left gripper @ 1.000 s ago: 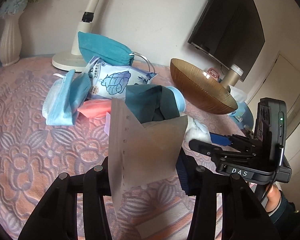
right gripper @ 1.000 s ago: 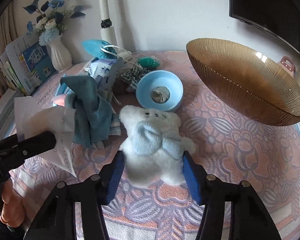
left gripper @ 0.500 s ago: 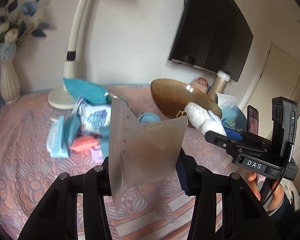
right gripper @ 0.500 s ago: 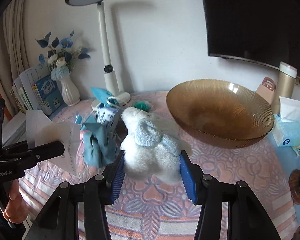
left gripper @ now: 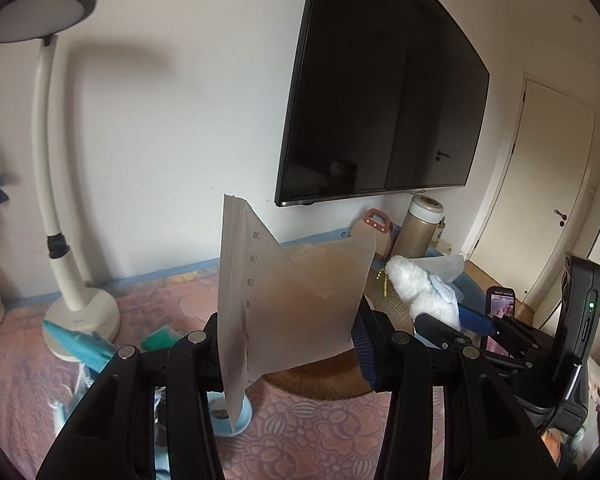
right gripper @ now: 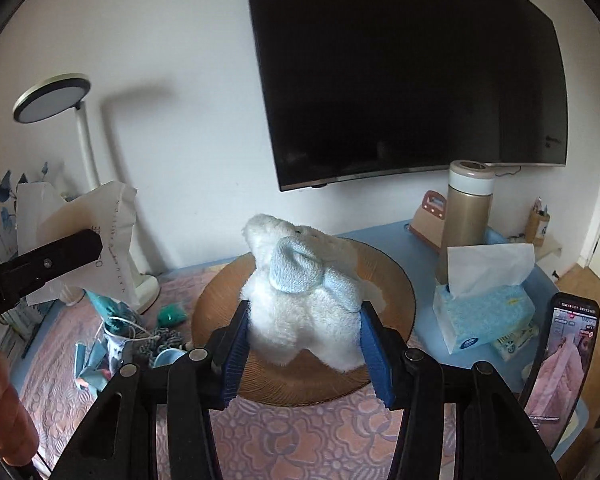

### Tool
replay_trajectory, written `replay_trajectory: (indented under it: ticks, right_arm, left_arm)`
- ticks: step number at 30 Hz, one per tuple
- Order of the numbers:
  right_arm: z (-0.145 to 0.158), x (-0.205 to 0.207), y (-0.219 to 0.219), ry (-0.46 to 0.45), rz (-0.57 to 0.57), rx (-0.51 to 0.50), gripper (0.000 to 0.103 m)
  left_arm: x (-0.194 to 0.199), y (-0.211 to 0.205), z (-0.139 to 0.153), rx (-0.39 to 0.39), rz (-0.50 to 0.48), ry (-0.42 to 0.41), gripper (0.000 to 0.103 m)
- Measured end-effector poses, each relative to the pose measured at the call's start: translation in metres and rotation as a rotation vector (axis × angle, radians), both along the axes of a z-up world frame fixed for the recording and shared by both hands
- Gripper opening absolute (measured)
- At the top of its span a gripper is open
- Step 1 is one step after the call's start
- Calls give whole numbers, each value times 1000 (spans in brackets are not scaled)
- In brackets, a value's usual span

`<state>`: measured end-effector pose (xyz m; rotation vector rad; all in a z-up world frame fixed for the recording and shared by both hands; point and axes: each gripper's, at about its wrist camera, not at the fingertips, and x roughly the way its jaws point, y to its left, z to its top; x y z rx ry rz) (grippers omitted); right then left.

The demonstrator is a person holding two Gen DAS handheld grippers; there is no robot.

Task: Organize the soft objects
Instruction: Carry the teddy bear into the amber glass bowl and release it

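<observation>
Grippers are rising off the table: left gripper (left gripper: pixel 290 344) clamping the bag (left gripper: pixel 288 296), right gripper (right gripper: pixel 304 354) squeezing the plush (right gripper: pixel 300 300) toward the bowl (right gripper: pixel 300 384).

The right gripper (right gripper: pixel 302 354) clamps a white plush toy (right gripper: pixel 300 300) between its blue pads, held above the brown ribbed bowl (right gripper: pixel 396 280). Left of the bowl, the left gripper (right gripper: pixel 72 246) grips a translucent bag (right gripper: pixel 100 240). Right of the bowl sits a tissue box (right gripper: pixel 484 316).
</observation>
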<state>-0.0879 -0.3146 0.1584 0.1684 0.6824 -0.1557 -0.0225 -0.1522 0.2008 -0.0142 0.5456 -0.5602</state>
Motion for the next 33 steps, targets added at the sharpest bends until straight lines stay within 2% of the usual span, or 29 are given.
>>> replay_trajectory:
  ticks: [7, 13, 14, 15, 16, 17, 20, 25, 33]
  right_arm:
    - [-23, 23, -35, 68, -61, 25, 51]
    - [-36, 35, -43, 103, -69, 18, 52]
    - [-37, 37, -43, 105, -60, 15, 54]
    - [-38, 38, -42, 108, -56, 11, 66]
    - [-38, 38, -42, 105, -63, 0, 76]
    - [-38, 36, -42, 97, -73, -16, 79]
    - [-36, 33, -40, 89, -64, -31, 79]
    - [-28, 20, -24, 52, 1, -19, 79]
    - [-13, -7, 49, -52, 203, -59, 87]
  left_arm:
    - [38, -41, -34, 36, -5, 85, 44]
    - [53, -55, -55, 59, -1, 113, 47]
    - [54, -56, -56, 62, -2, 111, 55]
    - [55, -56, -57, 65, -1, 108, 65]
    - [54, -56, -58, 71, 3, 108, 82]
    - [54, -55, -58, 72, 7, 104, 89]
    - [46, -45, -51, 84, 29, 58, 89]
    - [27, -14, -34, 115, 55, 30, 89]
    - [-30, 87, 16, 80, 203, -47, 89]
